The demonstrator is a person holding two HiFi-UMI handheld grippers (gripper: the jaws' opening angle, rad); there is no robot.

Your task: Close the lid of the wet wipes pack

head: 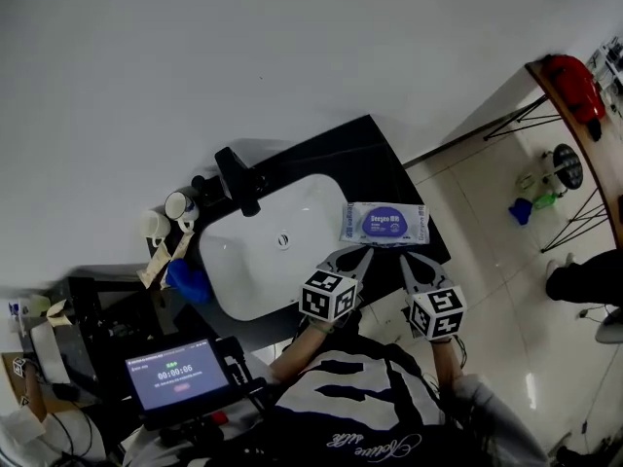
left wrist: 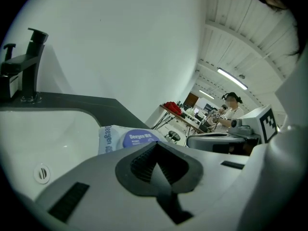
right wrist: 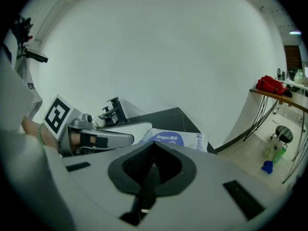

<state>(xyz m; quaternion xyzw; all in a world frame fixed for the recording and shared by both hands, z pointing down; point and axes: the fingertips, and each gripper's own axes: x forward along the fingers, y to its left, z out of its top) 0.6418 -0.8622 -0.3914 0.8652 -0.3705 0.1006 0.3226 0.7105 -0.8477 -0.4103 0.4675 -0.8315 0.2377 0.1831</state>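
The wet wipes pack [head: 384, 224] is white with a purple oval lid on top. It lies on the black counter [head: 362, 152] at the sink's right rim, and the lid looks flat against it. Both grippers hover just short of the pack's near side. My left gripper [head: 362, 253] is shut and empty, a little left of the pack's middle. My right gripper [head: 407, 259] is shut and empty near its right half. The pack [left wrist: 126, 139] shows beyond the closed left gripper [left wrist: 155, 146]. In the right gripper view the pack [right wrist: 174, 139] sits behind the closed right gripper [right wrist: 154, 146].
A white basin [head: 268, 246] with a black faucet [head: 238, 178] fills the counter to the left. Cups [head: 180, 204] and a blue cloth [head: 188, 280] sit at its left end. A tablet with a timer [head: 177, 373] is near me. A red bag [head: 572, 86] lies on a side table.
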